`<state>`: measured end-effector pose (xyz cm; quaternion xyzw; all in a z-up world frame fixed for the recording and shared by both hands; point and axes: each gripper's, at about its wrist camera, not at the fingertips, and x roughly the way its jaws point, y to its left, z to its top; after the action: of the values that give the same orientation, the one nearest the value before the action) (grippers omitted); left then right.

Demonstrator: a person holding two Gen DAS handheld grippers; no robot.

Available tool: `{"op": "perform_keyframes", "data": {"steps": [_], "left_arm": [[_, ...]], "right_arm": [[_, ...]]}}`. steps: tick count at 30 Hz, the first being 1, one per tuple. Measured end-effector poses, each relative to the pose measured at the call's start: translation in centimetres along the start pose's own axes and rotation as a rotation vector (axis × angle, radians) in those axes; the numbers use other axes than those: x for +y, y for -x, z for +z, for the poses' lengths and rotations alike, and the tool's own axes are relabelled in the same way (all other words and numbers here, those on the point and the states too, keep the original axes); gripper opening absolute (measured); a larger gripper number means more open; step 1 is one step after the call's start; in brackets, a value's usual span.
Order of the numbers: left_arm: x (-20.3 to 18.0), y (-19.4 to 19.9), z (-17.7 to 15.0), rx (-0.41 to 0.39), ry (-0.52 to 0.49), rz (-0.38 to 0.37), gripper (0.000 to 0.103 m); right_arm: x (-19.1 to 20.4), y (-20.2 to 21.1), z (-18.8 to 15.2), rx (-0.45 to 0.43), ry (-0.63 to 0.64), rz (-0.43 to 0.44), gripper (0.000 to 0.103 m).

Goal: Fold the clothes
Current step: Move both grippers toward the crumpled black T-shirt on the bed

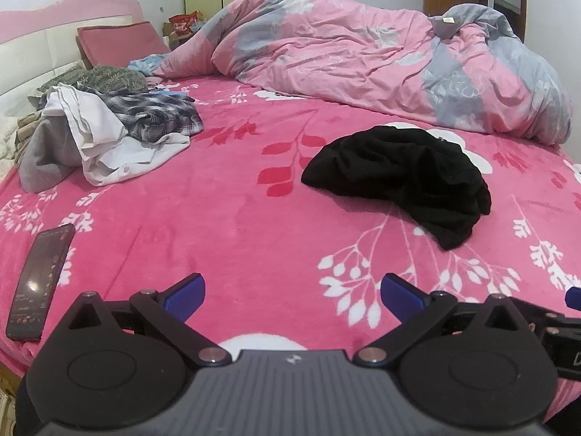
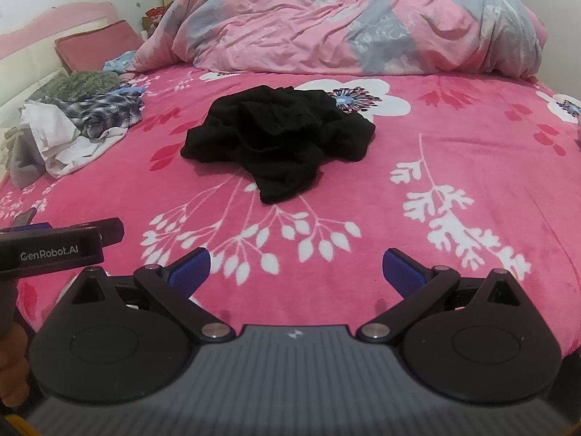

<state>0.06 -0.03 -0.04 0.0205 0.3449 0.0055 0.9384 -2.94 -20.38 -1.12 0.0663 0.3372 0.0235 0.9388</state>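
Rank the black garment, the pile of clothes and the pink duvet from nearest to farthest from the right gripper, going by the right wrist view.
From the right gripper:
1. Black garment, straight ahead, mid-bed.
2. Pile of clothes, far left by the headboard.
3. Pink duvet, heaped along the far side.

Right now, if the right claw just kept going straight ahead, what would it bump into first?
Probably the pink blanket just ahead, since the right claw tilts downward and is open and empty. If it skimmed above the bed, the crumpled black garment comes next. Depth is hard to judge.

matt black garment (image 2: 279, 141), fleecy bedspread (image 2: 454, 152)
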Motion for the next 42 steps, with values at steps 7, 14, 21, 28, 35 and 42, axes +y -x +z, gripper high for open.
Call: {"op": "perform_keyframes", "data": {"steps": [7, 14, 21, 28, 35, 42], "left_arm": [[0.7, -0.6, 0.1, 0.0, 0.021, 0.007, 0.103], [0.6, -0.7, -0.3, -0.013, 0.001, 0.031, 0.103], [0.5, -0.9, -0.3, -0.007, -0.014, 0.035, 0.103], [0.5, -1.0, -0.3, -0.002, -0.016, 0.029, 0.103], [0.3, -1.2, -0.1, 0.004, -0.014, 0.027, 0.103], [0.4, -1.6, 0.3, 0.01, -0.006, 0.029, 0.103]], "right_arm": [[-0.3, -0.5, 0.1, 0.013, -0.017, -0.022, 0.102], [-0.1, -0.7, 0.2, 0.056, -0.038, -0.057, 0.102], [-0.1, -0.8, 0.2, 0.06, -0.039, -0.07, 0.102], [-0.1, -0.8, 0.3, 0.064, -0.041, -0.08, 0.102], [-0.1, -0.9, 0.6, 0.062, -0.042, -0.083, 0.102], [-0.1, -1.0, 1.2, 0.062, -0.037, -0.085, 0.102]]}}
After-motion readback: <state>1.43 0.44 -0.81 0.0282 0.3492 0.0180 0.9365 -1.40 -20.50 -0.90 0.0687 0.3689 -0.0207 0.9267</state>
